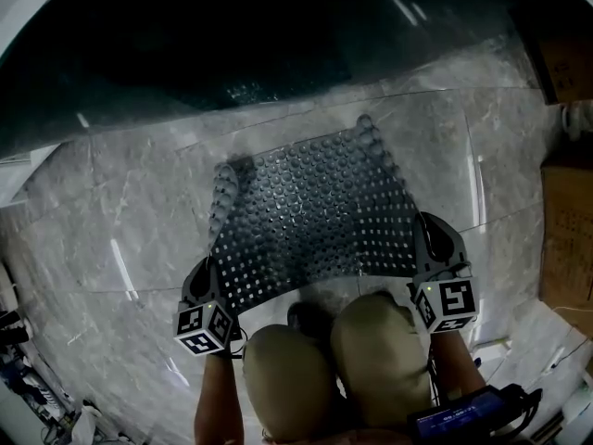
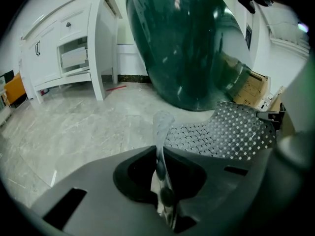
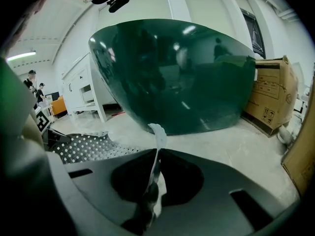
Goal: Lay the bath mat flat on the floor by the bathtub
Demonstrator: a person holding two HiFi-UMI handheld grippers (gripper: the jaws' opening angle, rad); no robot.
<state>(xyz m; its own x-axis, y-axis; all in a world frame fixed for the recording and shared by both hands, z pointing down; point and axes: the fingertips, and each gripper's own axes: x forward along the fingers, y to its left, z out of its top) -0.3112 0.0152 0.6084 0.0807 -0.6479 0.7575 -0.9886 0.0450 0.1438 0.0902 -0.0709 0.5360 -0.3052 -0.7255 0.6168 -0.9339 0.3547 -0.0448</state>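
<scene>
The bath mat (image 1: pixel 315 216) is a dark, see-through sheet full of holes and bumps. It hangs spread out over the marble floor in front of the dark green bathtub (image 1: pixel 213 44). My left gripper (image 1: pixel 215 278) is shut on the mat's near left corner. My right gripper (image 1: pixel 426 235) is shut on the near right corner. In the left gripper view the mat's edge (image 2: pixel 162 146) stands pinched between the jaws, and the sheet (image 2: pixel 226 132) runs off to the right. In the right gripper view the clamped edge (image 3: pixel 155 156) rises from the jaws, with the mat (image 3: pixel 83 147) at the left.
The person's knees (image 1: pixel 334 360) sit just behind the mat. Cardboard boxes (image 1: pixel 567 230) stand at the right, near the tub's end (image 3: pixel 270 92). A white cabinet (image 2: pixel 69 48) stands to the tub's left. Marble floor (image 1: pixel 120 211) stretches left of the mat.
</scene>
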